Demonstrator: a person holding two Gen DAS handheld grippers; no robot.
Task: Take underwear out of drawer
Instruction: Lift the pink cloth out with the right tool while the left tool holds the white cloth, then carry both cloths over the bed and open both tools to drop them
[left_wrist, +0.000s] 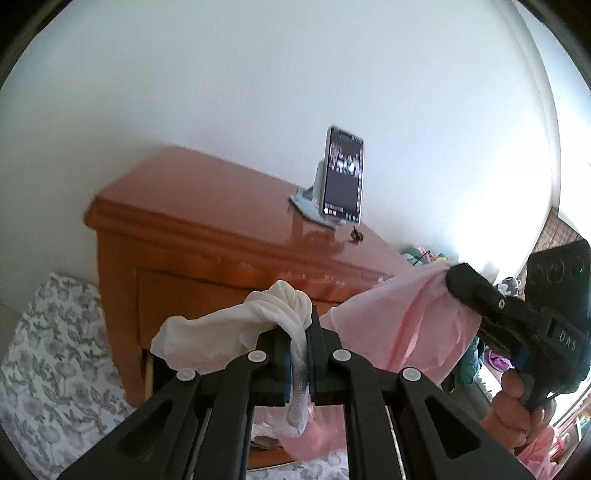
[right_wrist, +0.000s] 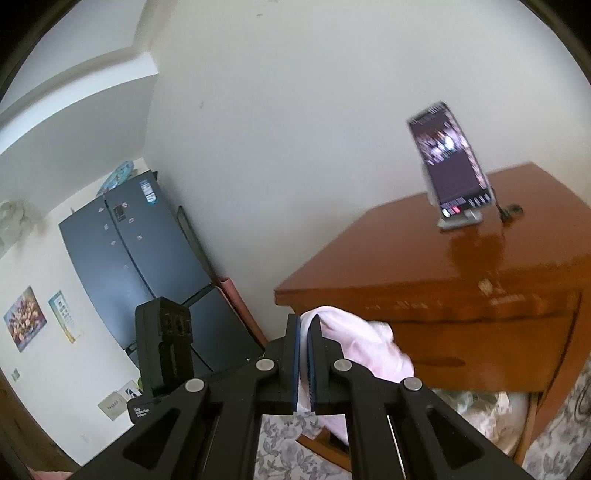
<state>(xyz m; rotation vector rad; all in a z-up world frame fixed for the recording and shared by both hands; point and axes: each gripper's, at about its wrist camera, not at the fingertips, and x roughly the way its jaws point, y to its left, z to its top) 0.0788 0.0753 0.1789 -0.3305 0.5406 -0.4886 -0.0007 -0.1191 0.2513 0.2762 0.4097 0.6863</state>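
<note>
From the left wrist view, the left gripper (left_wrist: 300, 332) is seen with its jaws pressed together on a white piece of underwear (left_wrist: 258, 314). The white cloth is bunched over the jaws and hangs down below them. It is held up in the air in front of the wooden cabinet (left_wrist: 207, 236), near its top edge. To the right, the right gripper (left_wrist: 456, 275) is seen with a pink piece of underwear (left_wrist: 399, 317) held in its tip. A hand (left_wrist: 517, 410) is wrapped around its handle. A phone (left_wrist: 343, 177) is stood on the cabinet top.

From the right wrist view, the jaws are shut on the pink cloth, which hangs to the right. Below, the drawer (right_wrist: 532, 413) is seen pulled open, with more patterned cloth (right_wrist: 476, 406) left inside.

Both pieces look lifted clear of the drawer. What is left is probably to put them down somewhere.
</note>
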